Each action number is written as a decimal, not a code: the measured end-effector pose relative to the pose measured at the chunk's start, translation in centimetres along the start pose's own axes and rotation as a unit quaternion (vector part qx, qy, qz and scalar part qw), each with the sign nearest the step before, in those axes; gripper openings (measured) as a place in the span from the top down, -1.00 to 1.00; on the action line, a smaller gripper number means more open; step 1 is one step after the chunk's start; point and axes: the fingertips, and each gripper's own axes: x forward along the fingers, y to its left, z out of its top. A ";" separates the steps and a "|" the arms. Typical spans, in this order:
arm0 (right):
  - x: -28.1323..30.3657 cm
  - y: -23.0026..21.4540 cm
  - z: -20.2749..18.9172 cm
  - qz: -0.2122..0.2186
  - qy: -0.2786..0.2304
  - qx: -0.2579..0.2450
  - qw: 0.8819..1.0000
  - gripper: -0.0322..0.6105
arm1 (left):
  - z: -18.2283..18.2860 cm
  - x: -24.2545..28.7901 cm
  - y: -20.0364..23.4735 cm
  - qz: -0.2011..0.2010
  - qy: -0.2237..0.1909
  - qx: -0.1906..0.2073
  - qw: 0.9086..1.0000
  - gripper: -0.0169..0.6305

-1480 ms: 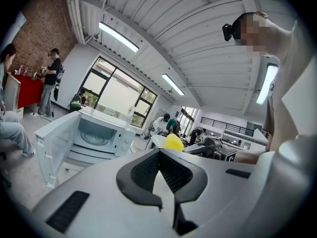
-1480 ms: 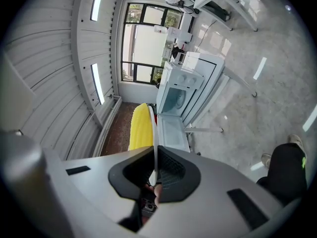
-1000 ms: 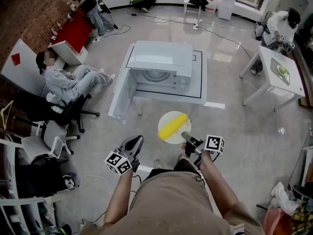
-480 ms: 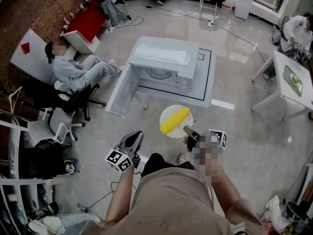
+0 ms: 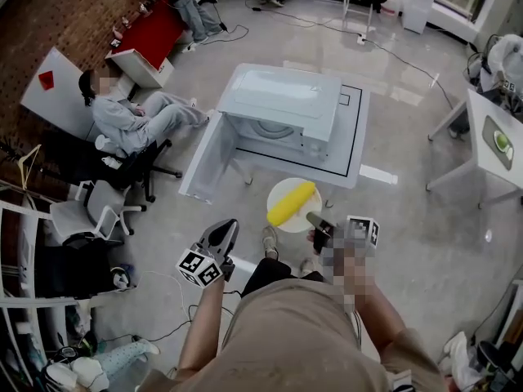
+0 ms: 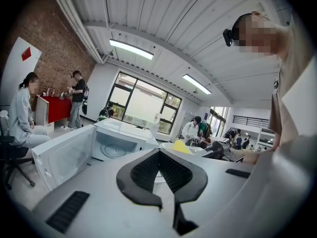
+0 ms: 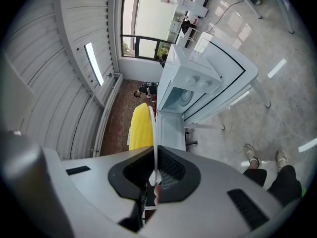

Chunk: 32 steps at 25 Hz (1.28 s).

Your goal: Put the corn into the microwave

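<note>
A yellow corn cob [image 5: 291, 203] lies on a white plate [image 5: 304, 193] that my right gripper [image 5: 314, 218] holds out by its near rim, jaws shut on it. In the right gripper view the plate [image 7: 154, 128] shows edge-on between the pads, with the corn [image 7: 140, 125] on its left. The white microwave [image 5: 282, 104] stands ahead on a low white table, its door [image 5: 206, 162] swung open to the left and the cavity [image 6: 114, 148] empty. My left gripper [image 5: 228, 226] hangs shut and empty, left of the plate; its view shows the pads [image 6: 148, 170] together.
The microwave's low table [image 5: 353, 141] stands on the grey floor. A person sits on a chair [image 5: 122, 125] at the left, with office chairs [image 5: 98, 211] nearer. A white table [image 5: 490, 141] is at the right, a red one [image 5: 151, 35] at the back.
Both grippers and the plate with the corn have moved forward toward the microwave, which now lies closer. The grips have not changed.
</note>
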 end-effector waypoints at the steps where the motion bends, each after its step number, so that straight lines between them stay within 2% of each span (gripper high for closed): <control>1: 0.5 0.2 0.2 0.000 0.000 0.000 1.000 0.85 | 0.1 0.5 0.6 -0.004 0.002 0.000 1.000 0.93; 5: 2.1 0.9 0.9 -0.003 -0.006 0.004 1.000 0.85 | 0.4 3.2 2.3 -0.032 0.015 -0.002 0.999 0.93; 11: 5.2 1.5 2.4 -0.016 -0.028 0.000 0.999 0.85 | 2.3 7.0 5.7 -0.075 0.037 0.022 0.996 0.93; 18: 9.0 1.0 4.3 -0.026 -0.057 0.024 0.998 0.85 | 3.6 9.6 9.2 -0.117 0.053 0.029 0.991 0.93; 24: 12.6 0.0 5.7 -0.042 -0.079 0.031 0.996 0.85 | 4.9 11.2 12.1 -0.148 0.052 0.017 0.988 0.93; 32: 17.2 -2.3 7.1 -0.052 -0.119 0.039 0.991 0.84 | 5.5 12.9 13.8 -0.210 0.075 0.052 0.974 0.93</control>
